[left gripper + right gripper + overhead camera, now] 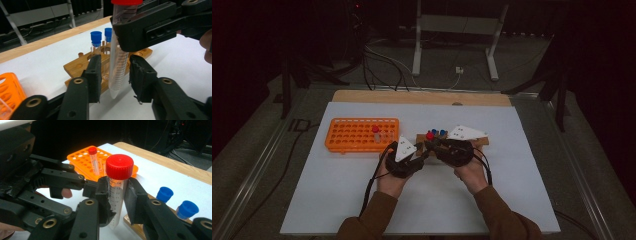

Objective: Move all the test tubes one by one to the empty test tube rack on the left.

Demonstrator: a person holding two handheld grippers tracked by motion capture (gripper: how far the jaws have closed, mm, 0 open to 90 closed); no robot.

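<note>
A clear graduated tube with a red cap (119, 166) stands nearly upright just above the white mat, and my right gripper (117, 182) is shut on it below the cap. From the other side my left gripper (116, 60) brackets the tube's lower half (117, 75); its jaws are open, with a slim gap still showing at the left pad (94, 75). In the high view both grippers meet at mid-table, left gripper (424, 149) and right gripper (433, 142), under the red cap (430, 135).
A wooden rack (75, 67) just behind holds two blue-capped tubes (96, 40) (108, 33). An orange rack (357, 135) to the left carries one small red-capped tube (375, 131). The white mat (422, 200) lies on a wooden table.
</note>
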